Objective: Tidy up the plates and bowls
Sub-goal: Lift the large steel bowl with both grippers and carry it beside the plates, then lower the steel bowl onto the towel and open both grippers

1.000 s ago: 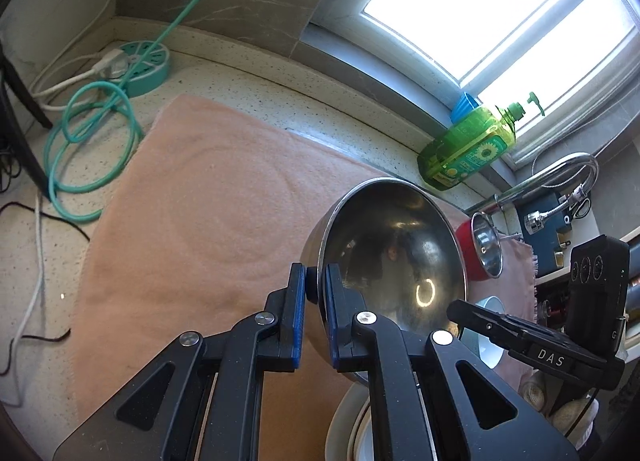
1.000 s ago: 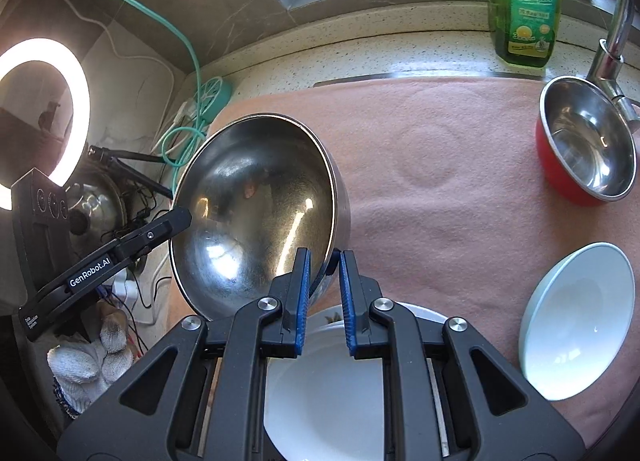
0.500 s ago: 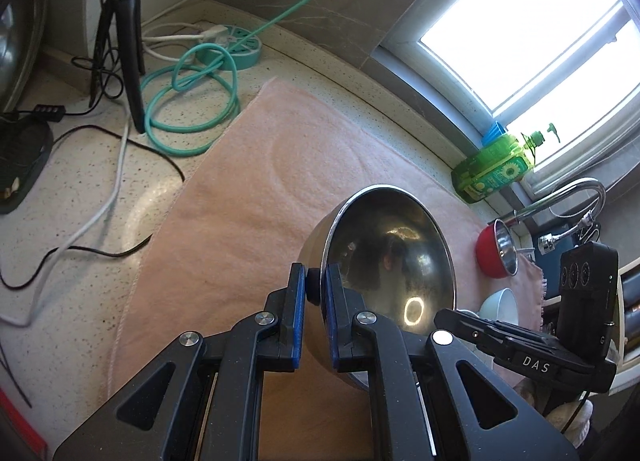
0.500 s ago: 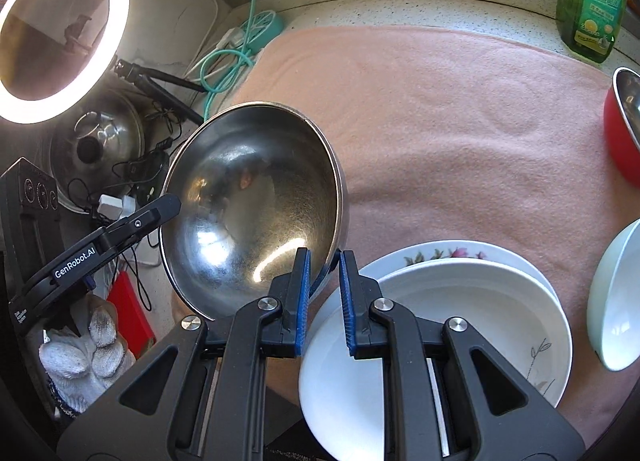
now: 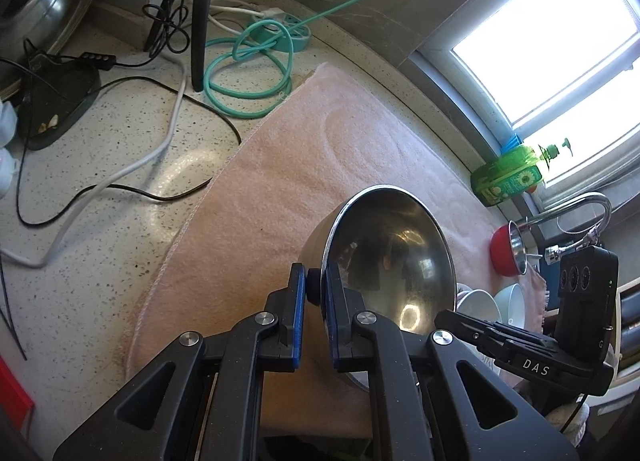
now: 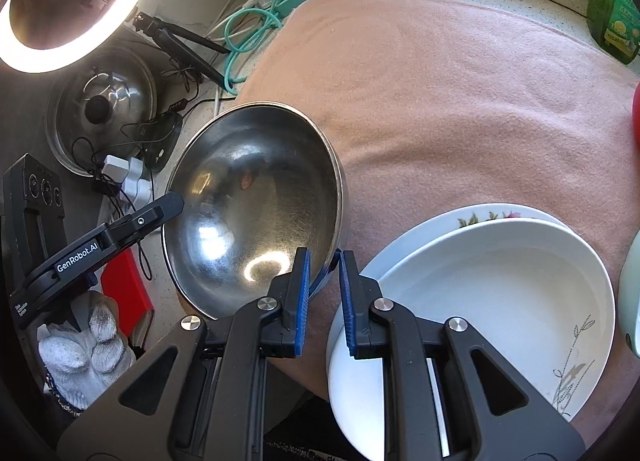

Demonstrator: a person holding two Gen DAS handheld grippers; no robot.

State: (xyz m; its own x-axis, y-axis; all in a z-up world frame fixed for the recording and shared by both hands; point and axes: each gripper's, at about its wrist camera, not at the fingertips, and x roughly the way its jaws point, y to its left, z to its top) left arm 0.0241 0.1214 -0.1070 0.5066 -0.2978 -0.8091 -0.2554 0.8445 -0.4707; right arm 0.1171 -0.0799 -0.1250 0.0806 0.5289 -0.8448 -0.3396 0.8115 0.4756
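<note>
A large steel bowl hangs tilted above the left end of a pink towel, held from two sides. My left gripper is shut on its near rim. On the opposite rim my right gripper is also shut. A white plate lies on a flowered plate, just right of the bowl. Further right are a red bowl with steel lining and two pale bowls.
Left of the towel, the speckled counter carries a teal cable coil, black and white cords, a tripod leg and a pot lid. A ring light glows at upper left. Green detergent bottle and faucet stand by the window.
Both grippers have carried the steel bowl left, off the plates toward the towel's left edge. The cable-strewn counter has come into view.
</note>
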